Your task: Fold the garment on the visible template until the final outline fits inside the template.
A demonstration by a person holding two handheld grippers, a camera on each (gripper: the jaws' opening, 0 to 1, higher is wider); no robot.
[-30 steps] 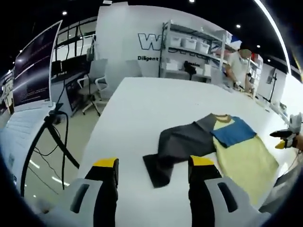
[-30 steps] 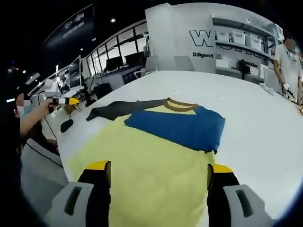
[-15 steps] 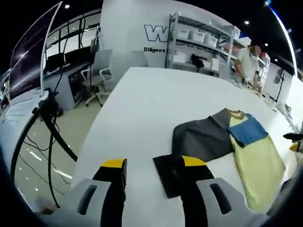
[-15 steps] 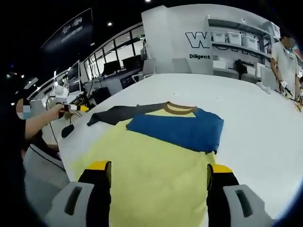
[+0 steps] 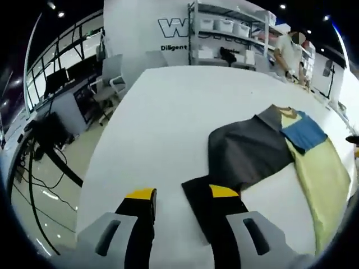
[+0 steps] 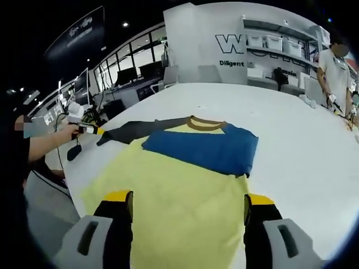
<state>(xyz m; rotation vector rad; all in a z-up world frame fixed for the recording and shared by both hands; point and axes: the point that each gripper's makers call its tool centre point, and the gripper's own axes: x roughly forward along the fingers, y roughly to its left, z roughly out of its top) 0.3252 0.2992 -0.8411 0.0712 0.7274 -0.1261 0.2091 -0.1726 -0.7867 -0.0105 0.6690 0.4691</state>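
Now the shirt point(image 6: 185, 185) lies flat on the white table point(image 6: 297, 140), filling the middle of the right gripper view. Its blue sleeve point(image 6: 202, 148) is folded across the yellow body. Down low, the right gripper point(image 6: 188, 210) is wide open, holding nothing. In the left gripper view, the left gripper point(image 5: 182, 196) is open at the dark sleeve's point(image 5: 247, 154) end, lower middle.

The white table point(image 5: 168, 117) lies bare toward its far edge and far-left corner — open passage there. Along the near edge the long-sleeved shirt point(image 6: 185, 185) covers the surface — its grey sleeve point(image 5: 244, 151) spreads leftward.
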